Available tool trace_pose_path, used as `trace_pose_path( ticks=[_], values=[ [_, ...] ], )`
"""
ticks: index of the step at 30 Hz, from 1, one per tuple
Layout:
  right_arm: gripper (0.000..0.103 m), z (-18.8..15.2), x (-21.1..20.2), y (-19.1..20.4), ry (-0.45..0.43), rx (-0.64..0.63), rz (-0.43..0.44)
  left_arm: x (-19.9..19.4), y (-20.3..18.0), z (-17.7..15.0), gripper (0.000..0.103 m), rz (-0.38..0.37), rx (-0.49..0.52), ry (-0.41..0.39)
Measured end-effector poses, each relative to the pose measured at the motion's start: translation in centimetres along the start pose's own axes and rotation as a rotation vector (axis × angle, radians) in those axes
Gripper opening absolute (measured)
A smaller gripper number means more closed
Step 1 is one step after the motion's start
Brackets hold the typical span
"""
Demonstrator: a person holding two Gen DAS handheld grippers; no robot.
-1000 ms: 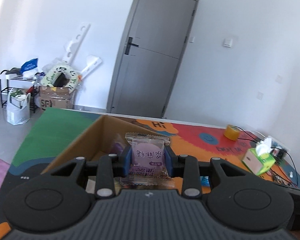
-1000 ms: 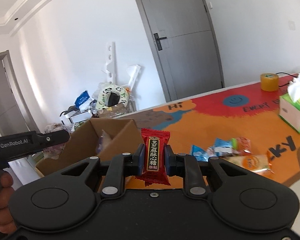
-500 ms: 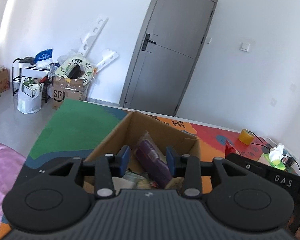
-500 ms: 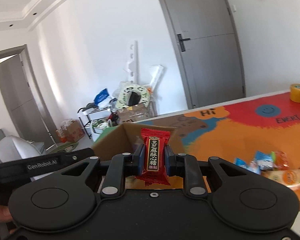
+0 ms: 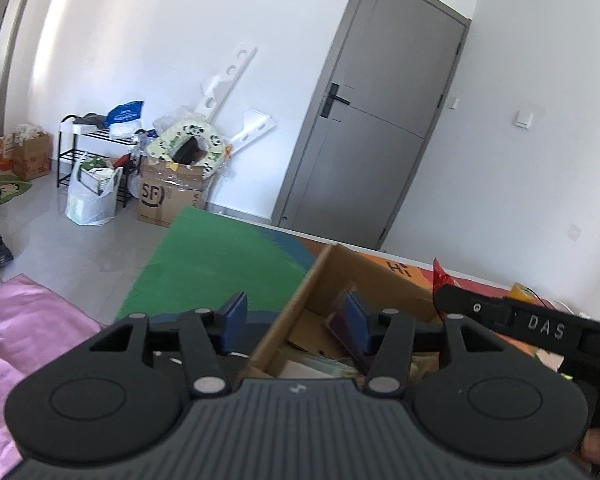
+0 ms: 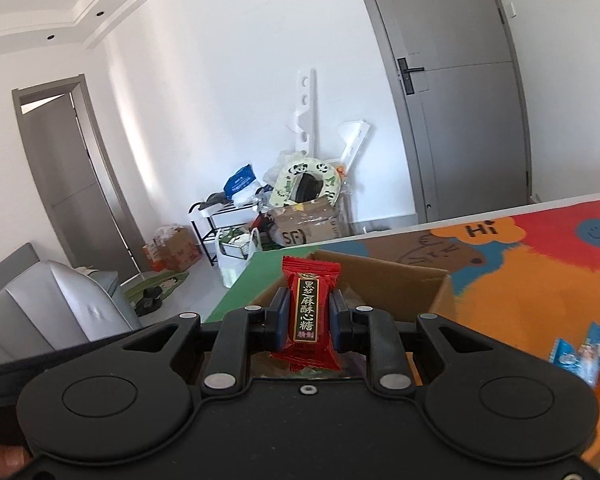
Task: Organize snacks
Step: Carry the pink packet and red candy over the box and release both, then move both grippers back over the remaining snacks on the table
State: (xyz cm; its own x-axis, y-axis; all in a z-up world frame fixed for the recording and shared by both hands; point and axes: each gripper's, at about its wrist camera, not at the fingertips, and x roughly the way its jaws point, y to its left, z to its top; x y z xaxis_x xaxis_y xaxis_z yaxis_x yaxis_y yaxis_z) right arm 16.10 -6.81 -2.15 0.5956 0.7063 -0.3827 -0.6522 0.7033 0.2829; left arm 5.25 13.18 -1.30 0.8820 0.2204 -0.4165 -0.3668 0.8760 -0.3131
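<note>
Right gripper point(image 6: 308, 320) is clamped on a red candy packet with gold lettering point(image 6: 309, 316), held upright just above the near side of the open brown cardboard box point(image 6: 420, 280). Left gripper point(image 5: 296, 322) has nothing between its blue pads point(image 5: 236, 314) and its jaws are opening, straddling the box's left wall. More wrapped snacks point(image 6: 580, 354) lie on the colourful table mat point(image 6: 540, 280) to the right.
</note>
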Motion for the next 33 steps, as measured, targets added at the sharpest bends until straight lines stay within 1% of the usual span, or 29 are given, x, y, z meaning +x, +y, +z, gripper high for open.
trace_pose_path(
  ticks=[1, 3, 4, 5, 7, 9, 11, 12, 14, 15, 17, 18, 19, 23, 33],
  values=[
    [0.022, 0.1, 0.4, 0.2, 0.002, 0.001, -0.001, 0.1, 0.3, 0.1, 0.054, 0.008, -0.009, 0.0],
    [0.027, 0.1, 1.1, 0.4, 0.014, -0.005, -0.011, 0.2, 0.8, 0.2, 0.055, 0.024, -0.021, 0.002],
    [0.032, 0.0, 1.3, 0.5, 0.018, -0.007, -0.016, 0.4, 1.0, 0.2, 0.056, 0.033, -0.027, 0.002],
    [0.036, -0.1, 1.3, 0.4, 0.021, -0.006, -0.022, 0.4, 1.2, 0.3, 0.058, 0.04, -0.032, 0.003],
    [0.038, -0.3, 1.0, 0.1, 0.02, 0.007, -0.032, 0.6, 1.5, 0.3, 0.062, 0.05, -0.041, 0.003],
    [0.044, -0.6, 0.5, -0.3, 0.02, 0.023, -0.046, 0.6, 1.4, 0.1, 0.067, 0.058, -0.046, 0.006],
    [0.056, -0.9, -0.3, -0.9, 0.006, 0.028, -0.066, 0.8, 1.1, -0.1, 0.074, 0.052, -0.046, 0.013],
    [0.059, -1.0, -0.6, -1.0, 0.001, 0.029, -0.073, 0.7, 0.9, -0.3, 0.076, 0.046, -0.047, 0.011],
    [0.073, -1.4, -1.4, -1.6, -0.009, 0.04, -0.084, 0.7, 0.4, -0.4, 0.078, 0.039, -0.044, 0.011],
    [0.076, -1.5, -1.9, -1.9, -0.013, 0.047, -0.086, 0.7, 0.1, -0.5, 0.079, 0.036, -0.039, 0.015],
    [0.09, -1.9, -3.0, -2.6, -0.021, 0.061, -0.099, 0.7, -0.6, -0.7, 0.082, 0.026, -0.029, 0.019],
    [0.094, -1.9, -3.2, -2.9, -0.023, 0.067, -0.106, 0.7, -0.9, -0.8, 0.085, 0.021, -0.024, 0.019],
    [0.099, -2.0, -3.6, -3.3, -0.025, 0.074, -0.113, 0.7, -1.2, -0.9, 0.086, 0.016, -0.019, 0.018],
    [0.103, -2.6, -5.1, -4.9, -0.018, 0.095, -0.142, 0.9, -2.7, -1.6, 0.087, -0.005, 0.003, 0.032],
    [0.103, -4.0, -8.7, -8.5, -0.026, 0.156, -0.22, 0.7, -7.2, -3.1, 0.088, -0.057, 0.085, 0.058]
  ],
)
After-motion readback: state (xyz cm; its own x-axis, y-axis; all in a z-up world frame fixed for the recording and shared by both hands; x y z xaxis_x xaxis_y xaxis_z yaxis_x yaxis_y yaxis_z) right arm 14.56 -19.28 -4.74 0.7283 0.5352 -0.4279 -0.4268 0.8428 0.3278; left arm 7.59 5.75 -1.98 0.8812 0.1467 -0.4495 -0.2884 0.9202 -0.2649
